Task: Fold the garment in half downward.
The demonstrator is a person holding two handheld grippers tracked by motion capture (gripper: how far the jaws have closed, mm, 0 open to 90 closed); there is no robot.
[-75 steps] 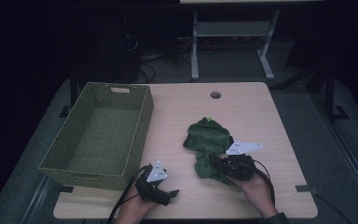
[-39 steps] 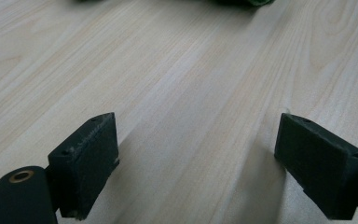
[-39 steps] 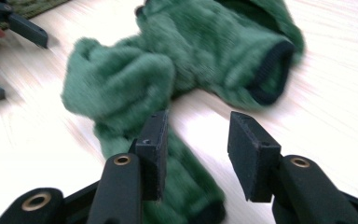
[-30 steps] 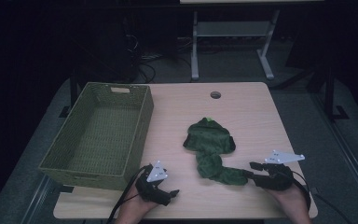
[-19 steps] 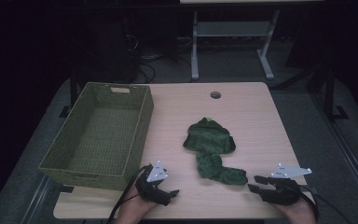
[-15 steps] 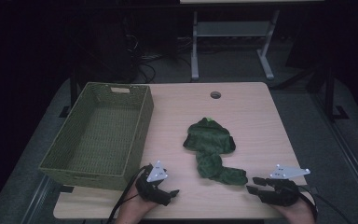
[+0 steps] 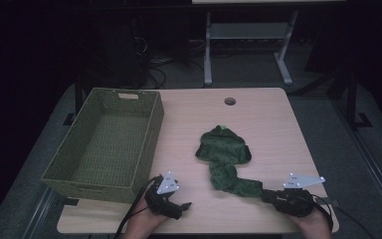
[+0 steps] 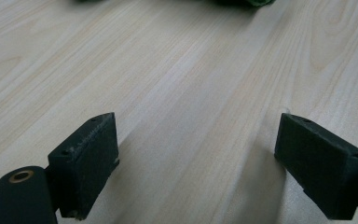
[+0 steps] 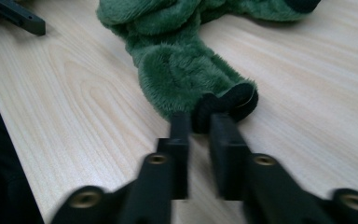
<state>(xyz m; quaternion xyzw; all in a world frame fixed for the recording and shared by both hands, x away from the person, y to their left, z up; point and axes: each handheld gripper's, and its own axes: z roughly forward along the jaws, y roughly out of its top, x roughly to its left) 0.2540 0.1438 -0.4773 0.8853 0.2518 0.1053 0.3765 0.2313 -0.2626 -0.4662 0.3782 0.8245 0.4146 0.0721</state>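
High view: green fleece garment (image 7: 225, 157) mid-counter (image 7: 258, 114), right of basket (image 7: 104, 142); right claw (image 7: 267, 196) at its near end.
Left claw view: left claw (image 8: 196, 163) wide open, holding nothing.
Right claw view: right claw (image 9: 199, 128) just closing, pinches garment's black cuff (image 9: 228, 105).

A dim lab: bare wooden table (image 7: 258, 119), floor cables (image 7: 154, 62).

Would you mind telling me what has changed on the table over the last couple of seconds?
The right gripper drew the green fleece garment's sleeve out toward the table's near right corner, let go, and its jaws have just been closing on the dark cuff, now pinched between them. The left gripper, open on bare wood, and the woven basket stayed put.
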